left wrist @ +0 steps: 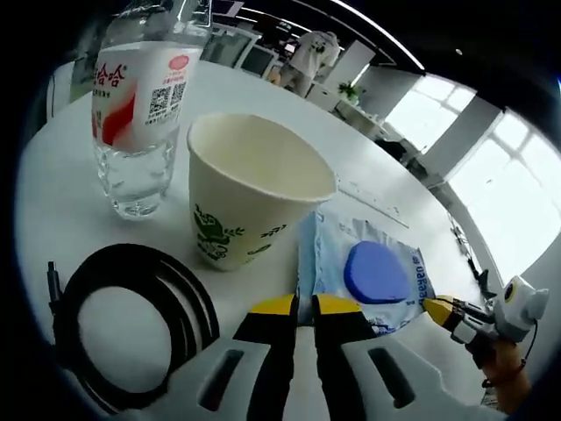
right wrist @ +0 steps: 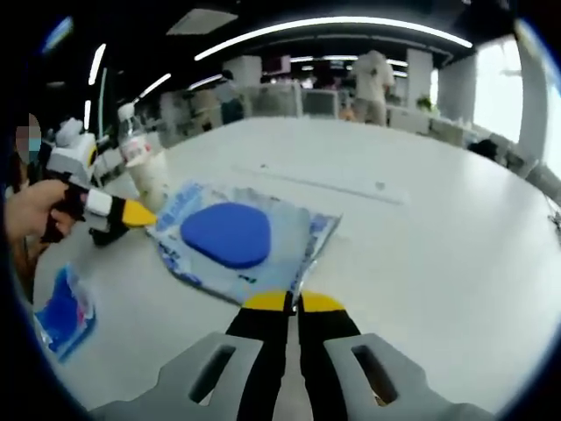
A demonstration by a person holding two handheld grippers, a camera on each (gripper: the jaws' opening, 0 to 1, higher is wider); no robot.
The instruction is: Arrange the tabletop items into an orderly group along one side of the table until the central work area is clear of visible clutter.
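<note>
Cable (left wrist: pixel 131 324), coiled in a black loop, is seen at the left of the left gripper view, with the water bottle (left wrist: pixel 140 96) behind it and the paper cup (left wrist: pixel 250 189) just beside that. Further right lies the wipes packet (left wrist: pixel 364 272) with its blue lid, flat on the white counter (left wrist: pixel 53 202). The left gripper (left wrist: pixel 298 307) is brought up with its yellow tips pressed together and nothing between them, right at the packet's near edge. A clean nudge is called for here, judged best applied low on the edge so the packet slides toward the cup rather than crumpling. The right gripper (right wrist: pixel 293 303) is likewise closed and empty at the packet's corner. In the right gripper view a second small blue packet (right wrist: pixel 63 311) is picked out at far left.
</note>
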